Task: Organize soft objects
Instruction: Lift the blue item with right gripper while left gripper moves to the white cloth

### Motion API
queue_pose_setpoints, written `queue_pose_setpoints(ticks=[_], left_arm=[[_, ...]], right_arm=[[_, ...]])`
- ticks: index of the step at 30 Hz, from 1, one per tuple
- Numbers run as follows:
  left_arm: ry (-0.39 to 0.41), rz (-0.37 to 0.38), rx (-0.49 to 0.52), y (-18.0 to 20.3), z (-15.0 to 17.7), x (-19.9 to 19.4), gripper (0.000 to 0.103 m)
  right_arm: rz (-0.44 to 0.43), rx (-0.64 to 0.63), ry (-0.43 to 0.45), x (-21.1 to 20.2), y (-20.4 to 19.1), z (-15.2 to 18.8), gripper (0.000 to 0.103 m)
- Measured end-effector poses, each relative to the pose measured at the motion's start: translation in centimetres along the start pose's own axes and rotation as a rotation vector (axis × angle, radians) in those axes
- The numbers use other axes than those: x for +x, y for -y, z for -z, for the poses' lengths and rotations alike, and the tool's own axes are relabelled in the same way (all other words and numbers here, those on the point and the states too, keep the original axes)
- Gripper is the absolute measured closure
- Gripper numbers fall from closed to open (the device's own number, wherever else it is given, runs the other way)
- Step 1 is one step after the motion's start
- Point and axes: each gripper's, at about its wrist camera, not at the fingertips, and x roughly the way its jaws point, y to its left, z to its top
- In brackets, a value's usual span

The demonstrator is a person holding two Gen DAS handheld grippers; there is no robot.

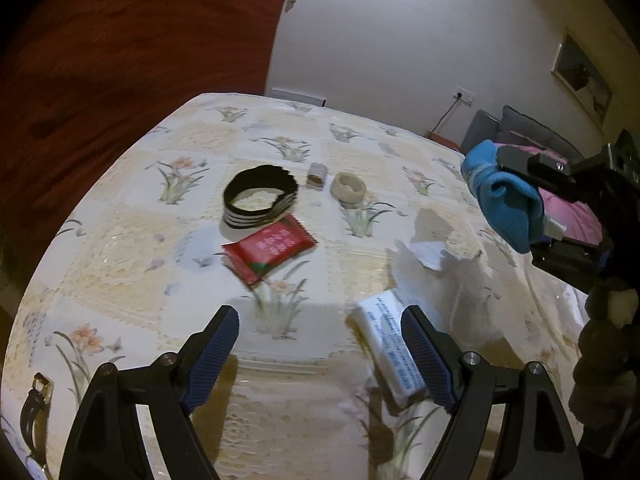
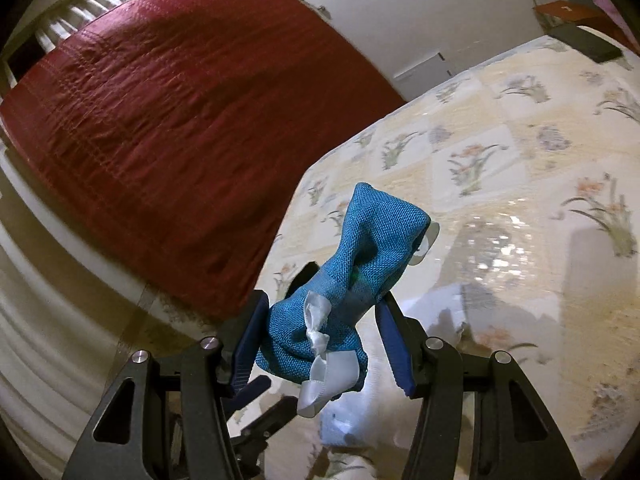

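Right gripper (image 2: 322, 334): blue ribbed pads clamped on a small blue woven-fabric pouch (image 2: 352, 276), coarse knit-like weave, with a white satin ribbon (image 2: 320, 372) tied at its lower end. The pouch is pinched at its waist between the pads; its upper lobe sticks out past the fingertips, its lower end hangs back toward the camera. It is held in the air above a table under a cream floral tablecloth with clear plastic cover (image 2: 520, 208). Left wrist view confirms the same pouch (image 1: 508, 204) aloft at the right, well apart from the table items.

Left gripper (image 1: 320, 344): fingers spread wide, nothing between them, hovering over the cloth. A white oblong wrapped packet with blue print (image 1: 384, 344) lies just beside the right-hand pad. Beyond it, crumpled white tissue paper (image 1: 432, 248). Mid-table: flat red foil sachet (image 1: 268, 248), then a black-and-white striped elastic band (image 1: 260, 196) standing as a loop. Farther: a small jar-like item (image 1: 317, 175), blurred, and a pale tape roll (image 1: 349, 188). Left of the table, red quilted fabric (image 2: 180, 100).
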Motion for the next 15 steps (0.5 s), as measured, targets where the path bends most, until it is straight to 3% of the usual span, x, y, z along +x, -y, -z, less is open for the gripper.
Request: queue_pose_setpoints(ticks=[15], left_arm=[[-0.038, 0.097, 0.127, 5.7, -1.5, 2.2, 0.013]], right_arm=[[0.115, 0.04, 0.106, -5.9, 3.7, 0.1, 0.047]])
